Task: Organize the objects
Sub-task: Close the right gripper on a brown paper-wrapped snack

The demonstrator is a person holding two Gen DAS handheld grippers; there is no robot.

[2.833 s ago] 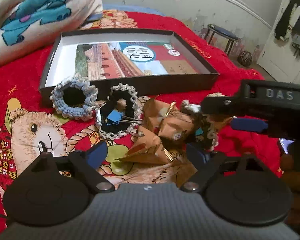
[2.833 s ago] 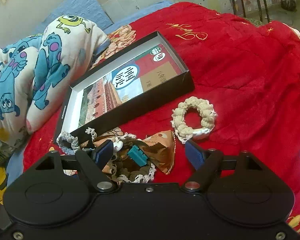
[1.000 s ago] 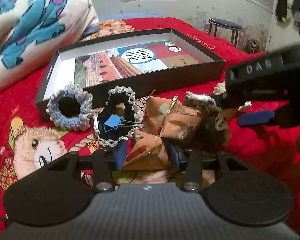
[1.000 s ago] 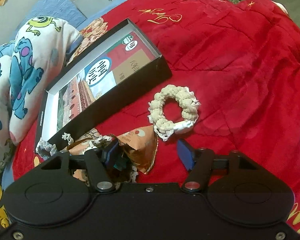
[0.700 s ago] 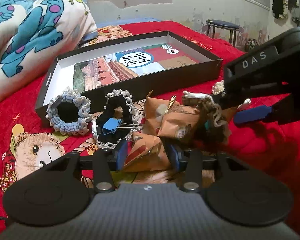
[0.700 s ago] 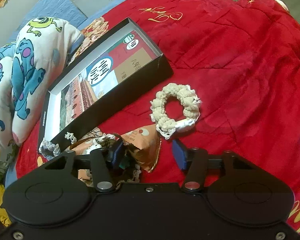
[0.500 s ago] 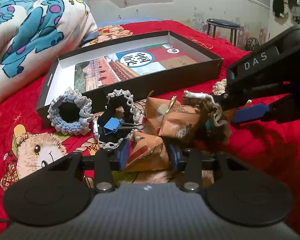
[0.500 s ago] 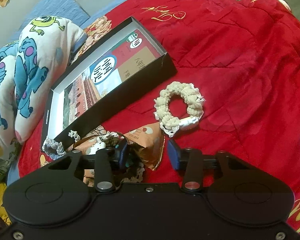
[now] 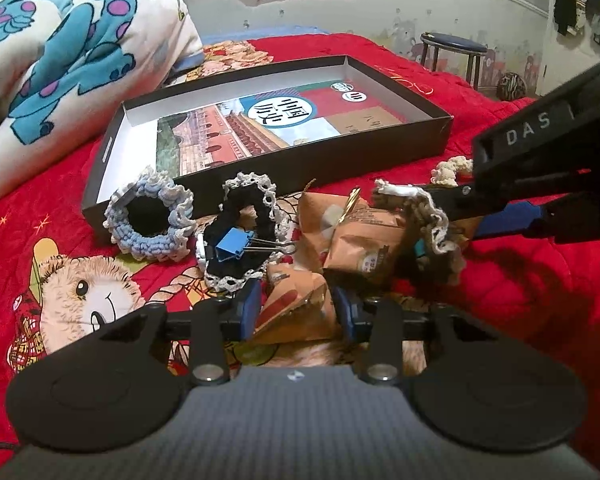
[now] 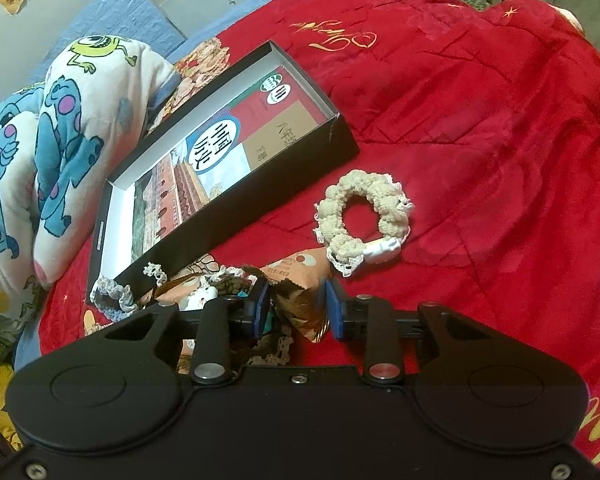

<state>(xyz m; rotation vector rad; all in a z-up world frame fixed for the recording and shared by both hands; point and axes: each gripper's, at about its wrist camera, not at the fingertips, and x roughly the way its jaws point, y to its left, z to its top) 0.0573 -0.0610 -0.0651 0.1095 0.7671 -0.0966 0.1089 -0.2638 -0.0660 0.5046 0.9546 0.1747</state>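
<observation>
From my left wrist, my left fingers were clenched on a brown snack packet at the near edge of the pile on the bed. The open box lay straight ahead, beyond the pile, its long side across my view.

From my right wrist, my right fingers were closing around another brown packet and some dark lace; whether they gripped it I could not tell. The box lay ahead and to the left, running diagonally.
</observation>
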